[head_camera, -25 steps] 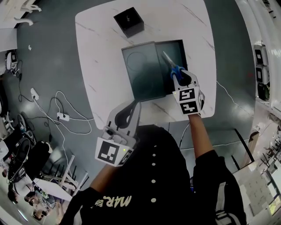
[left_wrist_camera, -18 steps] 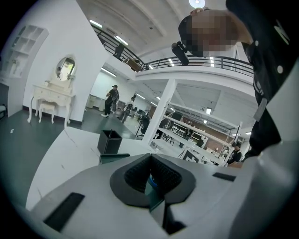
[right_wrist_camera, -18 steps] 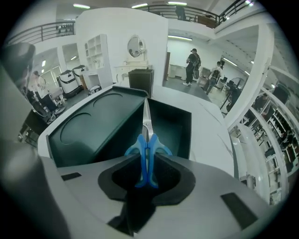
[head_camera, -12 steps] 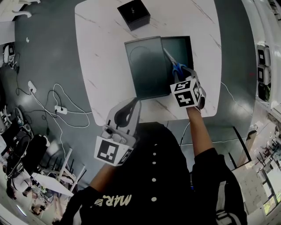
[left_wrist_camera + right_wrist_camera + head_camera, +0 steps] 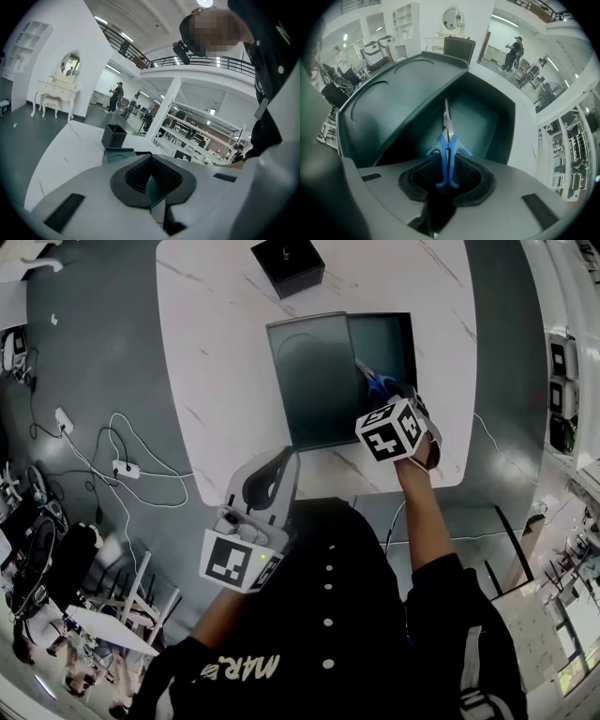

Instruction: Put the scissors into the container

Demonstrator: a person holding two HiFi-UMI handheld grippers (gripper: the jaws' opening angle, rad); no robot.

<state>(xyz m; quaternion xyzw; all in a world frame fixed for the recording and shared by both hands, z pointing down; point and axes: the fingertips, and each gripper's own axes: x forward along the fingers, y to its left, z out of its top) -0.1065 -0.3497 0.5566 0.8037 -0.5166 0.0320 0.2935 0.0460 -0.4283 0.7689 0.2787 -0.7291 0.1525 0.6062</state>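
There are two grippers, the left gripper (image 5: 272,474) and the right gripper (image 5: 394,399), one pair of blue scissors (image 5: 447,154) in the right gripper, and beyond it one bench (image 5: 216,352) bearing one dark container (image 5: 394,334), one lid (image 5: 314,381) and one small black box (image 5: 287,263).

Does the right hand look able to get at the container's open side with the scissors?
Likely yes. The right tool, shut on the scissors, hangs right above the container and its open side; the lid is swung aside and nothing lies between.

Atop white marbled desk (image 5: 225,362): dark container (image 5: 396,338), lid (image 5: 305,381) touching it, black box (image 5: 287,261) near.
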